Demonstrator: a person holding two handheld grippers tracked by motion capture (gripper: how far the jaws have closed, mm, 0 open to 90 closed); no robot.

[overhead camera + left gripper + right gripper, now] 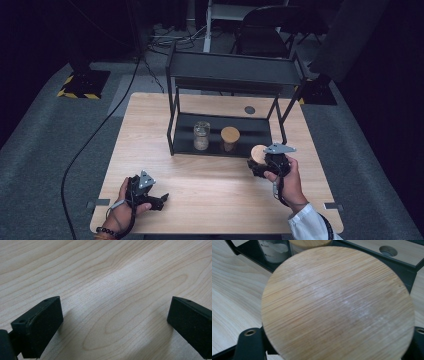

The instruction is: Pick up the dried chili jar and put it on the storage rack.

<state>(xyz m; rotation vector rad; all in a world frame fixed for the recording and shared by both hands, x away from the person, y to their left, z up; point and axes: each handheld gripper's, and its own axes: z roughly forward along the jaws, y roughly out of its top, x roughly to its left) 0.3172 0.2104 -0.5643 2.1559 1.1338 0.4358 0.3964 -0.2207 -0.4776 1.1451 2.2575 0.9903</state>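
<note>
Two grippers work over one light wooden tabletop (pixel 200 185), the largest item in the high view. Next in size, a black two-tier metal shelf (pixel 227 70) stands at the tabletop's 12 o'clock side. On its lower tier sit a lidless glass jar (pixel 201 135) holding pale contents and, just beside it at 3 o'clock, a second jar (pixel 230 138) capped with a wooden lid. The right gripper (pixel 260 165), held in the person's right hand (pixel 287 177) at the tabletop's 3 o'clock side, is clamped on a round bamboo lid (pixel 337 305), which hangs above the tabletop just in front of the shelf's right leg. The left gripper (pixel 112 322), at the 7 o'clock corner, rests low over bare wood with its jaws spread wide and nothing between them.
</note>
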